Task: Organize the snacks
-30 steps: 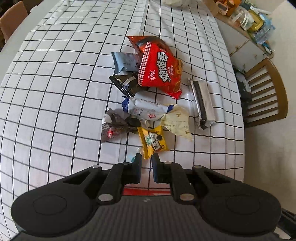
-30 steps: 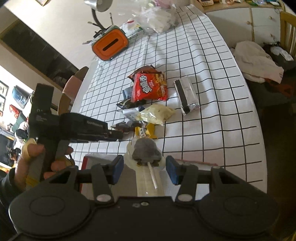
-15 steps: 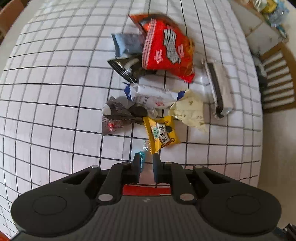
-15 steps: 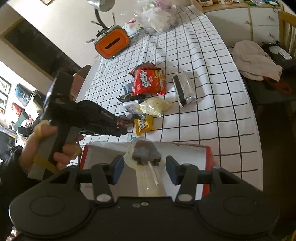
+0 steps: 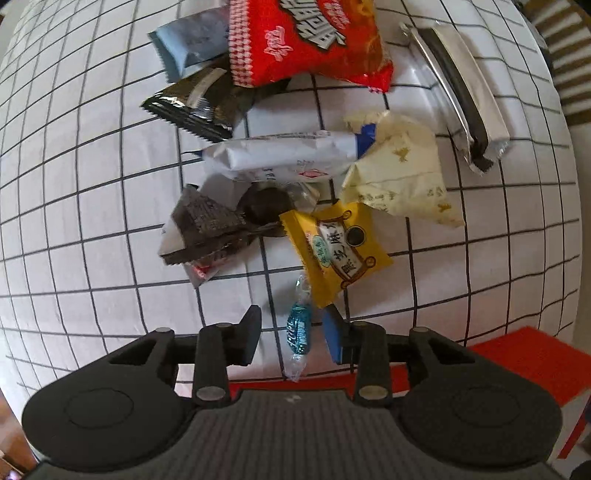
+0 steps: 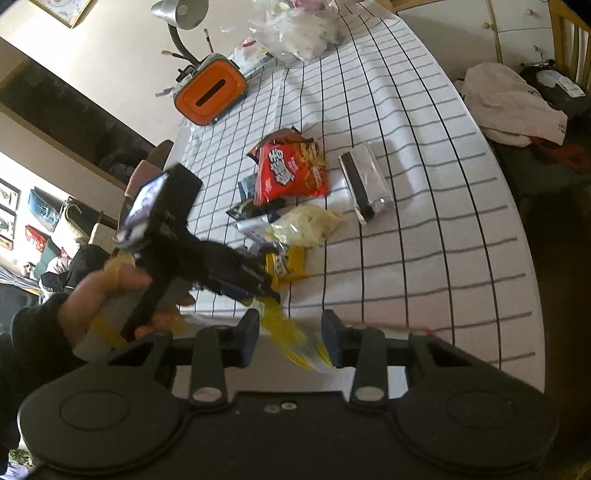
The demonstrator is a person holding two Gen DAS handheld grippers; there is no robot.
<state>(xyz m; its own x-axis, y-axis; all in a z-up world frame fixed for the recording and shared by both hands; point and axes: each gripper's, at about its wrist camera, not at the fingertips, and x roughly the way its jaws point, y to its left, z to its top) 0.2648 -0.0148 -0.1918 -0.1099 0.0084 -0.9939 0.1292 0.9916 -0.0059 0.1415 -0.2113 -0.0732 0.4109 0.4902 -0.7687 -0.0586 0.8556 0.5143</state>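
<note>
Closer now than a second ago, the left gripper (image 5: pixel 291 338) has dropped toward the snack pile, which fills its view. Its jaws have just been opening and stand released around a small blue candy (image 5: pixel 298 328), with a gap on both sides.

From that candy, a yellow packet (image 5: pixel 334 251) lies at 1 o'clock and a dark triangular wrapper (image 5: pixel 203 229) at 11 o'clock. Farther toward 12 o'clock come a long white packet (image 5: pixel 284 155), a black packet (image 5: pixel 199 99), a pale blue packet (image 5: pixel 192 44) and a red chip bag (image 5: pixel 306 40). A cream packet (image 5: pixel 399 173) lies at 1 o'clock and a silver-and-black packet (image 5: pixel 465 92) at 2 o'clock. All rest on a white tablecloth (image 5: pixel 74 184) with a black grid. A red tray (image 5: pixel 517 362) sits at 3 o'clock from the candy, at the table's near edge.

In the right wrist view, the right gripper (image 6: pixel 290 338) has just been closing its jaws. The lollipop seen between them earlier is gone, and a blurred yellow wrapper (image 6: pixel 291 339) crosses the gap. Whether the pads press on it cannot be told. A hand (image 6: pixel 107 302) at 9 o'clock holds the left gripper's handle.

At the table's far end, toward 12 o'clock, stand an orange box (image 6: pixel 210 90), a desk lamp (image 6: pixel 181 14) and a heap of clear plastic bags (image 6: pixel 299 33). At 1 o'clock are a white cabinet (image 6: pixel 517 29) and a pile of pale clothes (image 6: pixel 513 107). Framed pictures (image 6: pixel 7 206) hang at 9 o'clock.
</note>
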